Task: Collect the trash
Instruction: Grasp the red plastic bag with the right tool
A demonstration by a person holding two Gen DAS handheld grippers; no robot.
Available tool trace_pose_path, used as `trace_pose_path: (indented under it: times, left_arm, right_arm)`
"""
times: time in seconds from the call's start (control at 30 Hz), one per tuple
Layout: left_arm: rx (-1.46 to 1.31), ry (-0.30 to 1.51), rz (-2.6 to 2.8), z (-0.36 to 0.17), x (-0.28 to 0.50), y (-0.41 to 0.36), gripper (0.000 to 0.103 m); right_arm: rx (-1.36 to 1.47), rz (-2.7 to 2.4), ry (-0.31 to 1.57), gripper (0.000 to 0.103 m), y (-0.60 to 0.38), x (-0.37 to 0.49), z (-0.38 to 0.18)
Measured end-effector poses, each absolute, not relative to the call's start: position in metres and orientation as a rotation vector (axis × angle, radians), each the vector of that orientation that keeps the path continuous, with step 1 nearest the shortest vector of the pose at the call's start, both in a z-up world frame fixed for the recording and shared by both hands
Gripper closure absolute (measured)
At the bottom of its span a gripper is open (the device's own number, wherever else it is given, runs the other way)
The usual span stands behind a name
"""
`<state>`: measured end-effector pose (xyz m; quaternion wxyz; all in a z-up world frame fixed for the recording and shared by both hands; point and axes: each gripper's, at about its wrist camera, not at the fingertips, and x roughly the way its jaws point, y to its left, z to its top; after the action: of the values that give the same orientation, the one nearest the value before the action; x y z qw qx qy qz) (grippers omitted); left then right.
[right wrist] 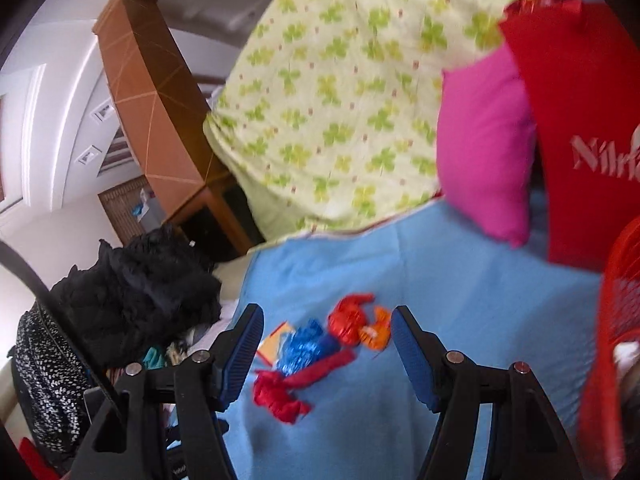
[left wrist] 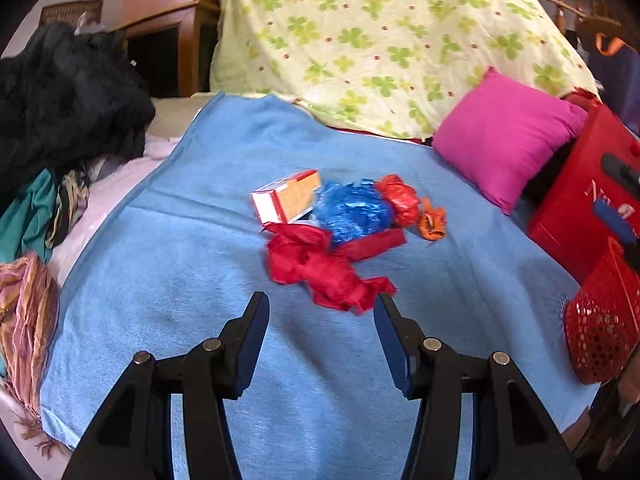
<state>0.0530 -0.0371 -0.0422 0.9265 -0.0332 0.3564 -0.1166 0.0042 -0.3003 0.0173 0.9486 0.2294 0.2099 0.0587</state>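
Trash sits bunched mid-blanket, and the left gripper [left wrist: 322, 300] hangs just short of it, jaws parted, nothing between them. Nearest is the crumpled red paper [left wrist: 320, 266], touching the blue foil wrapper [left wrist: 352, 210] and small carton [left wrist: 286, 196]. The right gripper [right wrist: 327, 320] is empty too, jaws apart. Risk: closing on one scrap may drag its neighbours, or pinch the blue blanket [left wrist: 160, 280]. The red basket [left wrist: 604, 320] waits well off right.

Even indoor light, soft shadows, fisheye bending with dark corners, right-wrist view motion-blurred
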Motion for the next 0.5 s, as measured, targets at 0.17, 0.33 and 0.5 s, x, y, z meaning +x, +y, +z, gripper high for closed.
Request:
trace_pose_path:
  times: [0.17, 0.33, 0.5]
  left_arm:
    - [-0.085, 0.767, -0.24, -0.05, 0.073, -0.031, 0.048]
    - [-0.117, 0.805, -0.241, -0.061, 0.097, -0.027, 0.048]
    - [-0.159, 0.833, -0.262, -0.071, 0.115, -0.032, 0.048]
  right_arm:
    - [0.53, 0.15, 0.525, 0.033, -0.3, 0.038, -0.01]
    - [0.585, 0.135, 0.619, 0.034, -0.308, 0.076, -0.039]
    - [0.661, 0.174, 0.677, 0.038, -0.313, 0.099, -0.061]
